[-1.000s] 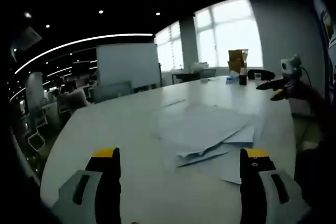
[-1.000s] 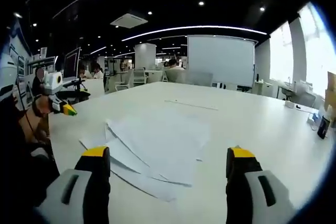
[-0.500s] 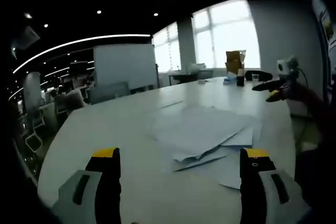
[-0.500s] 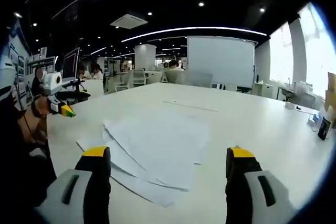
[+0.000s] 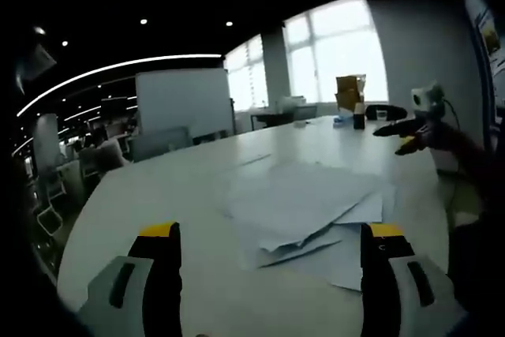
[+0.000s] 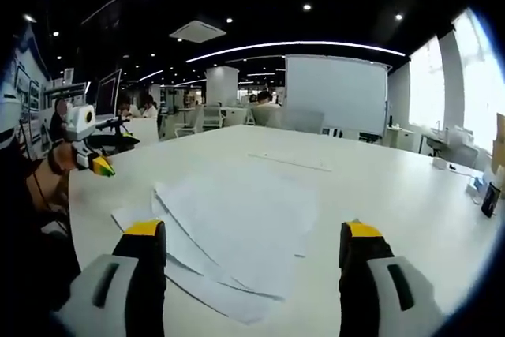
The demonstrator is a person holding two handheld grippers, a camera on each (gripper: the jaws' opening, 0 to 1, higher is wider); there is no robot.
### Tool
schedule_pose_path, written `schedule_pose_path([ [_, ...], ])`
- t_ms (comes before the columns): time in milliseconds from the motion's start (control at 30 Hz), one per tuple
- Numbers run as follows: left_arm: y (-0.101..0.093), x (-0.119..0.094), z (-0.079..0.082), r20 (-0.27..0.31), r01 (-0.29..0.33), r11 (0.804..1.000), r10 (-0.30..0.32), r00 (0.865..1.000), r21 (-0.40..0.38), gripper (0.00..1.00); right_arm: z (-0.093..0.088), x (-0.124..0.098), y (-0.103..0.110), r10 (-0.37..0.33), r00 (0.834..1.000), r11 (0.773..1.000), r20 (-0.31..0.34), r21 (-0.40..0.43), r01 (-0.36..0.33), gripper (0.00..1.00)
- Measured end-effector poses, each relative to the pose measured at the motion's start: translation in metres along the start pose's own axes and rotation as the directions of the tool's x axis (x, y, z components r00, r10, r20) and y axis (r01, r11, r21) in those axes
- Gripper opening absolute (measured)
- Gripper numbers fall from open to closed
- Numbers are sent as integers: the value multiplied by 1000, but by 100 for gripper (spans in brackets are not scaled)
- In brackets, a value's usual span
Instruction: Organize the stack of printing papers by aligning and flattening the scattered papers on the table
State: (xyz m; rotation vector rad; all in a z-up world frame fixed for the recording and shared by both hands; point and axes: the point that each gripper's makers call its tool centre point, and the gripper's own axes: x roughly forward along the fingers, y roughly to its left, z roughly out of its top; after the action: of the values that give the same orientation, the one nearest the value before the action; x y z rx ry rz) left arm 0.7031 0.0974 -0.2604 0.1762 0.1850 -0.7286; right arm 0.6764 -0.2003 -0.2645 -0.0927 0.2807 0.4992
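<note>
Papers [image 5: 304, 207] [image 6: 237, 222] lying fanned and overlapping on the white bench [image 5: 173, 195] [image 6: 371, 187], corners splayed at differing angles, near the bench edge in front of both claws. Left claw [image 5: 271, 236], jaws spread wide and holding nothing, held above the bench short of the sheets; it also appears at the left of the right gripper view [image 6: 101, 165]. Right claw [image 6: 254, 234], jaws likewise parted and empty, held over the near edge of the sheets; seen at the right of the left gripper view [image 5: 406, 144]. Far end of bench: cardboard box [image 5: 350, 92] and dark bottle [image 5: 358, 121]. Background: whiteboard [image 6: 338, 93], bright windows [image 5: 335, 57].
</note>
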Motion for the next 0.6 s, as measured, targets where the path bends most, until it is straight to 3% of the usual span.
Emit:
schedule_pose_path([
  [600, -2, -1, -3, 10, 3, 1000, -3, 1000, -8, 97, 4, 9, 4, 5, 1000, 1000, 3, -12, -5, 86],
])
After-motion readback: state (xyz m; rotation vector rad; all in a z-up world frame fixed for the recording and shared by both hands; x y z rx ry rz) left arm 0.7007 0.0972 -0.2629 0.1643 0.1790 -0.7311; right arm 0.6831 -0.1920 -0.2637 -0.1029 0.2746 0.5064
